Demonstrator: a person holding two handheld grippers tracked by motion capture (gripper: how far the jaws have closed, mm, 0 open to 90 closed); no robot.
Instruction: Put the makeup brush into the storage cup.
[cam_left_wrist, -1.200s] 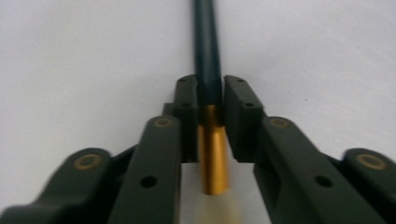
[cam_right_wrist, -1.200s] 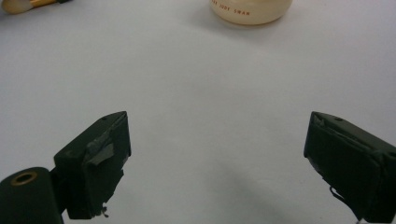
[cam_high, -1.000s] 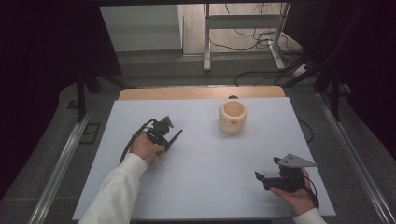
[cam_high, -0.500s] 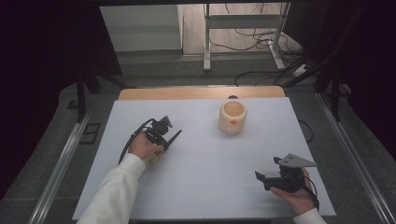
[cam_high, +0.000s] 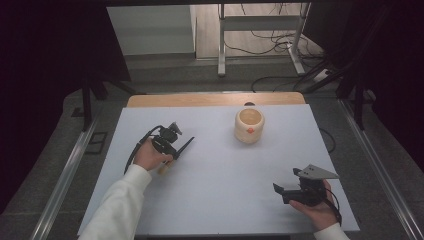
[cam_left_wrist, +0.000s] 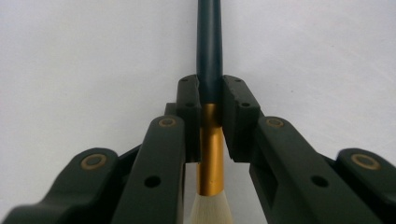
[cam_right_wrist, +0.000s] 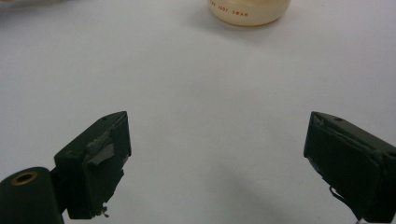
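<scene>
- My right gripper (cam_high: 280, 191) sits nearest to me, low over the near right part of the white table (cam_high: 225, 200), cradled in my right hand (cam_high: 315, 210) with its grey three-cornered plate on top.
- In the right gripper view its jaws stand wide apart, released, with nothing but bare table between them; the tips point left and away from me.
- Farther in and to the left, my left hand (cam_high: 150, 156) holds my left gripper (cam_high: 186, 145), its cable looping off to the left.
- In the left gripper view the left gripper (cam_left_wrist: 210, 100) is clenched on a brush (cam_left_wrist: 208, 56): the pads press on it from both sides right where the dark handle meets the gold ferrule (cam_left_wrist: 209, 154).
- The brush's pale bristles (cam_left_wrist: 209, 210) lie on my side of the jaws, and the dark handle runs out beyond the tips, away from me over the table.
- In the high view the handle sticks out to the right and away from the left gripper, close over the table.
- Farthest off, right of centre, stands a cream-coloured cup (cam_high: 249, 125), open at the top, well apart from both grippers.
- The right gripper view catches the cup's base (cam_right_wrist: 248, 11), with small red lettering on it.
</scene>
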